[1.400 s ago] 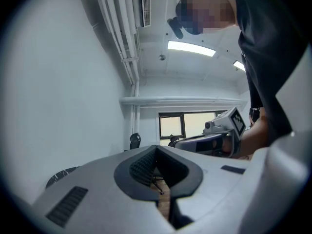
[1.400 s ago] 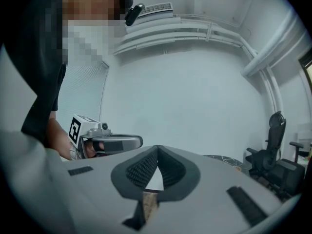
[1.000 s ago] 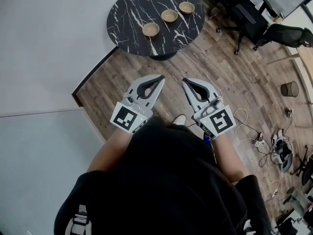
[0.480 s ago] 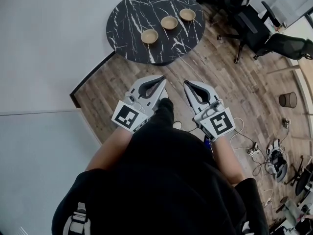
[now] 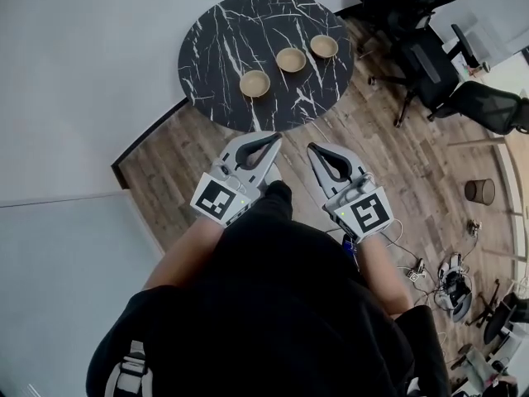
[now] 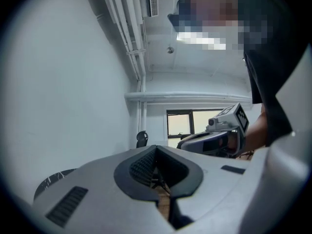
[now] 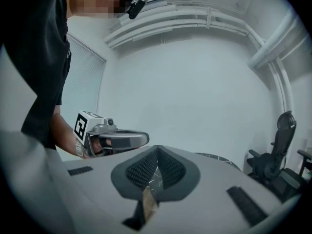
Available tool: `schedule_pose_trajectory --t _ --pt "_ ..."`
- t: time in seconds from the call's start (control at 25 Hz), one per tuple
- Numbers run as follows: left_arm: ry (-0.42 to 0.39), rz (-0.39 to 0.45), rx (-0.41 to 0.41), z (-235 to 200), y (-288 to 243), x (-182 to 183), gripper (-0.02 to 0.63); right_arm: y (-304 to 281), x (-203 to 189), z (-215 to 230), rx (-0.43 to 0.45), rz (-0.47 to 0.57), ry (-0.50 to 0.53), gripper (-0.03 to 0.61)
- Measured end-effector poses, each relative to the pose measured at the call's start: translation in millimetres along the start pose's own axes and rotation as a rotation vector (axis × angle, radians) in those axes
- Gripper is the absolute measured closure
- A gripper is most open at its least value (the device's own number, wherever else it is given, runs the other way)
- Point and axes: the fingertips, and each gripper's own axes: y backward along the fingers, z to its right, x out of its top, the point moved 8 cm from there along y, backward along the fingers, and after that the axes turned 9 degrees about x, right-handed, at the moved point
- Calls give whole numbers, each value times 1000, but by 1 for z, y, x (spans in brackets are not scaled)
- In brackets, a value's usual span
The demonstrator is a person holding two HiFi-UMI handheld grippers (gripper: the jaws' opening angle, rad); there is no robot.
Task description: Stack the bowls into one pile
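The left claw point(image 5: 271, 140) was closed. In the left gripper view its two dark pads met at the tips, with only a hollow behind them and nothing held there. The right claw point(image 5: 315, 150) was closed as well, its jaws meeting at the tips around an empty hollow. Both claws were held out level in front of the person's dark shirt point(image 5: 281, 304), side by side but apart. Their tips pointed toward a round black surface point(image 5: 219, 44) veined with white. Each claw showed in the other's view with its marker cube facing the camera.

Both claws hung over a wooden floor point(image 5: 380, 147), short of the surface's near edge and touching nothing. Three tan bowls stood upright on the surface in a slanting row, each apart from its neighbour. The nearest bowl point(image 5: 254, 83) sat toward the near edge, and the middle bowl point(image 5: 291, 59) stood around the centre. The farthest bowl point(image 5: 323, 46) stood close to the right edge. None of them was stacked.

Black office chairs point(image 5: 426, 52) stood just beyond the surface's right edge. A small round bin point(image 5: 478, 191) and loose cables point(image 5: 417, 267) lay farther right on the floor.
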Motion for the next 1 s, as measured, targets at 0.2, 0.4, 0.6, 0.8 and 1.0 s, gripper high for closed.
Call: schedule_pose_trajectory --t 0.2,0.4,0.6,0.8,1.0 --pt "16 10 1 -48 -37 -3 609 -44 4 42 14 -59 18 588" --pt "29 25 -7 -100 -67 -3 609 -96 11 84 41 -107 34 588" --pt "37 39 -16 -140 -91 -10 609 -133 9 120 37 -149 27 588" --pt "63 31 -32 -165 -112 -19 609 -147 3 146 12 -185 15 588" --pt "62 12 -49 -177 -132 -26 610 -148 -6 169 -25 -208 -9 588"
